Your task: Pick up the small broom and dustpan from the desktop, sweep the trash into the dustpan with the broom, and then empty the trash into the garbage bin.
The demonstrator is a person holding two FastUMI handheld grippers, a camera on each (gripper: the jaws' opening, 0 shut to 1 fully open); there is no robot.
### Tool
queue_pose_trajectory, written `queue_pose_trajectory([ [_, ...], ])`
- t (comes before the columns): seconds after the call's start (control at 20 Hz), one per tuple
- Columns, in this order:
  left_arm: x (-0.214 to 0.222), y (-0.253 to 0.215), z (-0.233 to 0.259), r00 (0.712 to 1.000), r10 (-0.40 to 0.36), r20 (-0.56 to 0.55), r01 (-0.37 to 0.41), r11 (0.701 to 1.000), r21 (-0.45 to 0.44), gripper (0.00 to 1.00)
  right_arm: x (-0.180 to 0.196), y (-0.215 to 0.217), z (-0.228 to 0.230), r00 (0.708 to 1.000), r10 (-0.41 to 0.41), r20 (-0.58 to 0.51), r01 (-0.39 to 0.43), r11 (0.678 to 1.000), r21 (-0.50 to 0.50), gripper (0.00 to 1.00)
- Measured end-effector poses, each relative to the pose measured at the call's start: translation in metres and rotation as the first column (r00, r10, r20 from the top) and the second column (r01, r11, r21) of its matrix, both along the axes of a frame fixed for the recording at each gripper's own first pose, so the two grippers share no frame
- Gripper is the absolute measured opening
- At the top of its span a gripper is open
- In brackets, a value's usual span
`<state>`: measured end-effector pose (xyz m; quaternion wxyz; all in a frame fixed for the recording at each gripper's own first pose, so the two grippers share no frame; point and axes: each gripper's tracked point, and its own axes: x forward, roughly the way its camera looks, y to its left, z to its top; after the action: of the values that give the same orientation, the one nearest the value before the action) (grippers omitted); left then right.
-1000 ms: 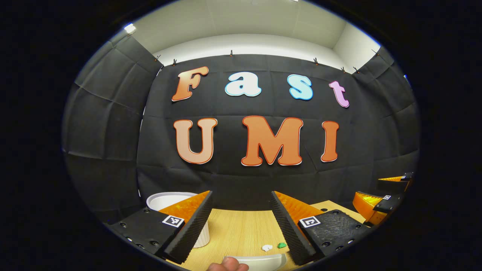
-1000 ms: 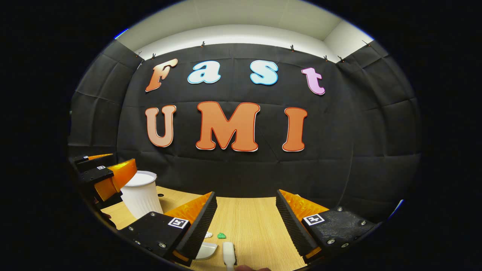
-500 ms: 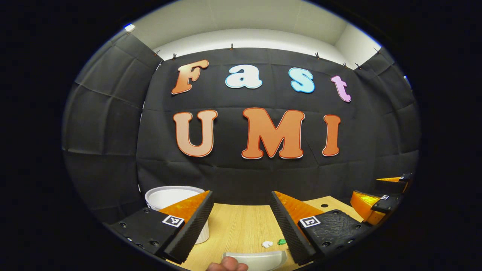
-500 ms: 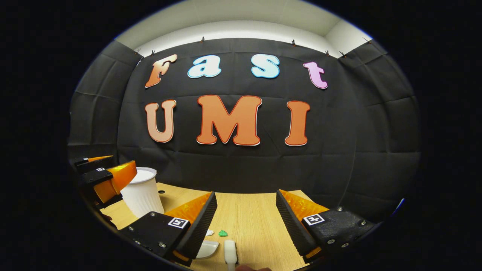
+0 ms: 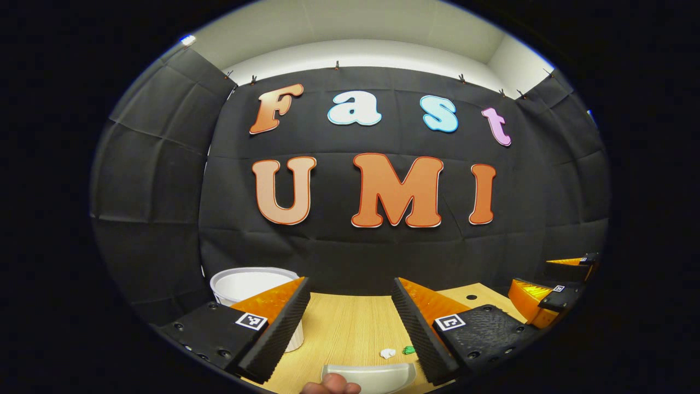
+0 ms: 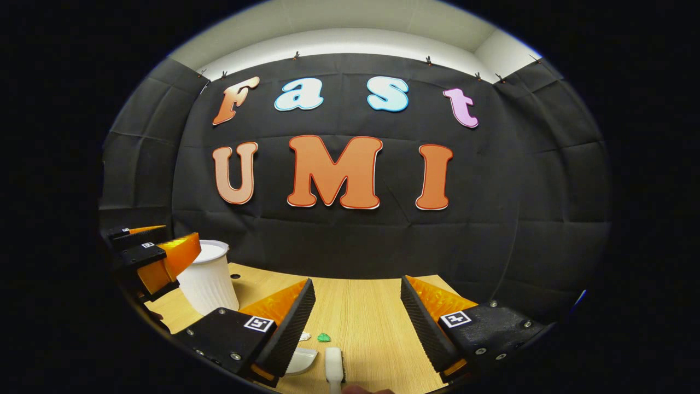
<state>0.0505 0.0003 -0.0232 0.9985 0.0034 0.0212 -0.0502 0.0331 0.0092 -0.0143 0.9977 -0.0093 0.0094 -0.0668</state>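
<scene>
A light wooden desk [image 5: 350,334] with a straight grain runs up to the black cloth wall of the booth, and a small dark hole is set in its surface near the far right corner in the left gripper view.

The white ribbed plastic garbage bin [image 6: 209,284] stands upright toward the far left of the desk – in the left gripper view its open rim [image 5: 240,282] shows partly behind that gripper's own left finger.

The left gripper [image 5: 350,293] hangs above the desk with its two fingers spread wide apart and nothing between them; the right gripper [image 6: 358,293] is likewise wide open and holds nothing. Each also appears at the edge of the other's view: the right one at the right edge of the left gripper view [image 5: 547,295], the left one beside the bin in the right gripper view [image 6: 158,257].

The white plastic dustpan [image 5: 377,377] lies flat at the near edge of the desk, below the left gripper's open fingers, with a fingertip [image 5: 328,386] of the person just at its near rim. The small white broom [image 6: 333,366] lies just to the right of the dustpan [image 6: 301,361] – whether they touch I cannot tell.

Two scraps of trash lie on the desk just beyond the dustpan, close together: a crumpled white paper bit [image 5: 388,353] and a small green scrap [image 5: 408,349].
</scene>
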Motion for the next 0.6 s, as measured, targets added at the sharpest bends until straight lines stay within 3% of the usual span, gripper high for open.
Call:
queue_pose_trajectory([
  [0.2, 0.0, -0.002, -0.008, 0.999, -0.006, -0.032, 0.006, 1.0, -0.005, 0.95, 0.001, 0.001, -0.005, 1.0, 0.005, -0.019, -0.005, 1.0, 0.0, 0.95],
  [0.6, -0.001, -0.017, -0.062, 0.975, -0.039, -0.217, 0.034, 0.999, -0.029, 0.95, 0.006, 0.005, -0.049, 0.986, 0.033, -0.162, -0.03, 0.999, 0.026, 0.95],
])
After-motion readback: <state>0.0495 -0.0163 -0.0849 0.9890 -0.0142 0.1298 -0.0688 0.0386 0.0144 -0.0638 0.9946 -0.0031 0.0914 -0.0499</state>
